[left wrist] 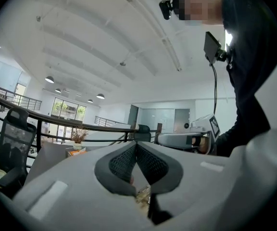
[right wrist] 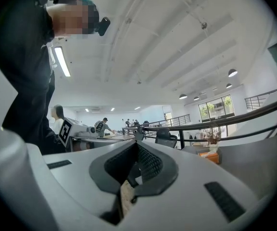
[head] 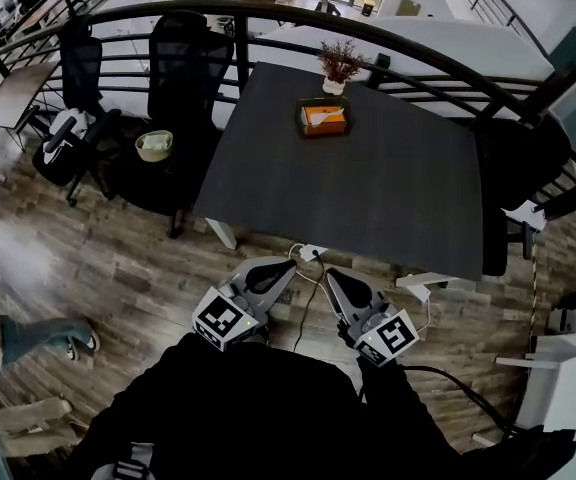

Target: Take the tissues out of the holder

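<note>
The tissue holder (head: pixel 324 118) is a dark tray with an orange tissue box in it, standing near the far edge of the dark table (head: pixel 368 198), beside a small potted plant (head: pixel 340 65). Both grippers hang over the floor, short of the table's near edge and far from the holder. My left gripper (head: pixel 290 265) is shut with nothing between its jaws. My right gripper (head: pixel 330 273) is shut and empty too. The left gripper view shows the holder (left wrist: pixel 76 151) small and far at the left. In the right gripper view the holder (right wrist: pixel 209 155) sits far off at the right.
A curved black railing (head: pixel 268 13) runs behind the table. Black office chairs (head: pixel 183 68) stand at the left, one with a pale bowl (head: pixel 154 145) on it. A cable and power strip (head: pixel 313 253) lie on the wooden floor. A person's legs (head: pixel 38 336) are at the left.
</note>
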Tool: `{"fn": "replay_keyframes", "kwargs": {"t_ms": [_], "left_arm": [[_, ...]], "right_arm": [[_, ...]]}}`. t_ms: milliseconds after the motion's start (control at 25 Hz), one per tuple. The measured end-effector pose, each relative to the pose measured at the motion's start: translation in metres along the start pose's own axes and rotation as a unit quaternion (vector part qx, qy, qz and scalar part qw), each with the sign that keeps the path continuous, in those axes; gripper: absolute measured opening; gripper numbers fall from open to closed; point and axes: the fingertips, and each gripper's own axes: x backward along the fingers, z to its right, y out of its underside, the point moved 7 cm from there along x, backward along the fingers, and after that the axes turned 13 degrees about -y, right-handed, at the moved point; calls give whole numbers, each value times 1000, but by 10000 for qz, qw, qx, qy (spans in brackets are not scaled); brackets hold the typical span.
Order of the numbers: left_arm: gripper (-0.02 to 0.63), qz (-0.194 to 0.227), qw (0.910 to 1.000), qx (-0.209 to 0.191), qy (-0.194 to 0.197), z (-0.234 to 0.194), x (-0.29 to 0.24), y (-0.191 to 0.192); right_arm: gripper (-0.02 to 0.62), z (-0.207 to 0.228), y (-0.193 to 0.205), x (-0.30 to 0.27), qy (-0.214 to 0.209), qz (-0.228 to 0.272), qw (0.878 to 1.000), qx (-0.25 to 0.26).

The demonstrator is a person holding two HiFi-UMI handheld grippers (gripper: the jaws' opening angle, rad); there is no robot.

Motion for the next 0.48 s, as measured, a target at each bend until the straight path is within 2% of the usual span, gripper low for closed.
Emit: {"fn": "replay_keyframes", "kwargs": {"t_ms": [240,480], "left_arm": [[8,-85,9996,58,269,-46,-24,-5],[8,-102,9993,117,340,-78,-48,-7]], "right_arm": [[2,35,-5,-38,312,-19,9995,-78],[2,72,-6,-47,736,-33,9972,-132]]}}
